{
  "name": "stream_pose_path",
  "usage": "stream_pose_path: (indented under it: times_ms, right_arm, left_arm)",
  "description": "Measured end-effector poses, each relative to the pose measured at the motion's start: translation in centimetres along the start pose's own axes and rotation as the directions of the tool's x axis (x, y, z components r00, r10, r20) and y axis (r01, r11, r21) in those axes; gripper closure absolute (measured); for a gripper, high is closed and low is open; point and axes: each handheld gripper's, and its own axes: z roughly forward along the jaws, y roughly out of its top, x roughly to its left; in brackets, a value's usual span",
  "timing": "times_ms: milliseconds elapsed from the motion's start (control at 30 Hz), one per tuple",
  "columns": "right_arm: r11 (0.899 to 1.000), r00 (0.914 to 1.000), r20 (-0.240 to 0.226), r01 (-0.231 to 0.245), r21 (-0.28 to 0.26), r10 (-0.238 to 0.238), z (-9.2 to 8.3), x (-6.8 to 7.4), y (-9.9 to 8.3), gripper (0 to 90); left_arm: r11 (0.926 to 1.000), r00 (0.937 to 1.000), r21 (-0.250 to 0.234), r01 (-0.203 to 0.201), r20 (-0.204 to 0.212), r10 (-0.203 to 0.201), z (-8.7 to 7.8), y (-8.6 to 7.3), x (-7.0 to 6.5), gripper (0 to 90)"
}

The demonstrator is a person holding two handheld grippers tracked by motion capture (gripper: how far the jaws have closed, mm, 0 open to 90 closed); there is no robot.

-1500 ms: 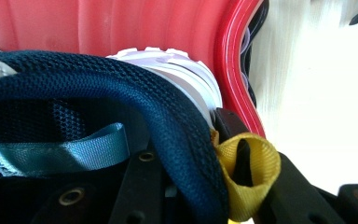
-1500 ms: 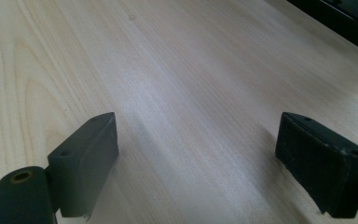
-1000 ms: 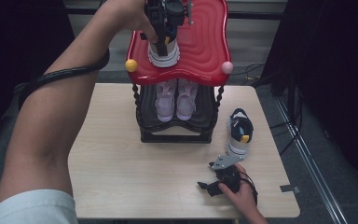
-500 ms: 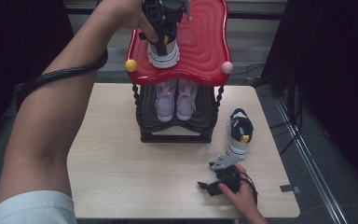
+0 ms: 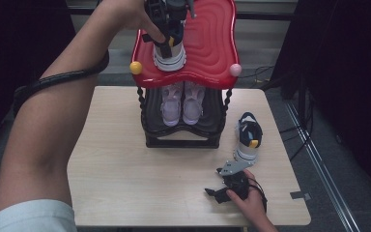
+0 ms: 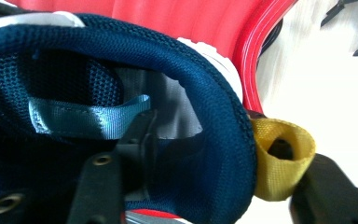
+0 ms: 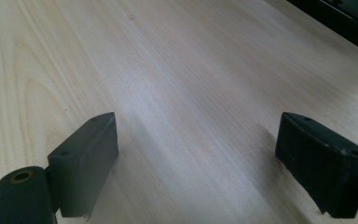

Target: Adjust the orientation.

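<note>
A navy and white shoe (image 5: 170,55) with a yellow heel loop (image 6: 279,154) stands on the red top shelf (image 5: 212,43) of a shoe rack. My left gripper (image 5: 171,19) reaches down on its heel. Its jaws have just been opening and now straddle the navy collar (image 6: 233,140), one inside the shoe and one outside by the loop, not pressing. The matching shoe (image 5: 248,137) stands on the table to the right of the rack. Just in front of it my right gripper (image 5: 217,183) lies on the wood, open with nothing between its fingers (image 7: 88,158).
A pair of pale pink shoes (image 5: 182,101) sits on the black lower shelf (image 5: 183,137) under the red one. The light wooden table (image 5: 125,169) has bare room left of and in front of the rack. Cables lie on the floor at the right.
Both hands and all the shoes keep their places; from above no shift can be made out.
</note>
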Motion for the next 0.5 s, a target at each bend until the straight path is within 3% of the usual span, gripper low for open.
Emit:
stream_pose_path:
  times_ms: [67, 267, 500]
  right_arm:
    - [1.0, 1.0, 0.0, 0.0, 0.0, 0.0, 0.0, 0.0, 0.0, 12.5]
    - [1.0, 1.0, 0.0, 0.0, 0.0, 0.0, 0.0, 0.0, 0.0, 12.5]
    - [1.0, 1.0, 0.003, 0.005, -0.002, -0.005, 0.03, -0.02, -0.01, 12.5]
  left_arm:
    - [1.0, 0.9999, 0.003, 0.007, 0.013, -0.007, -0.03, -0.05, -0.06, 44.5]
    - [0.9998, 0.9997, -0.001, 0.022, -0.008, -0.022, -0.23, -0.01, -0.26, 40.7]
    - [0.9992, 0.9992, -0.002, 0.041, -0.004, -0.041, -0.35, 0.03, -0.41, 37.3]
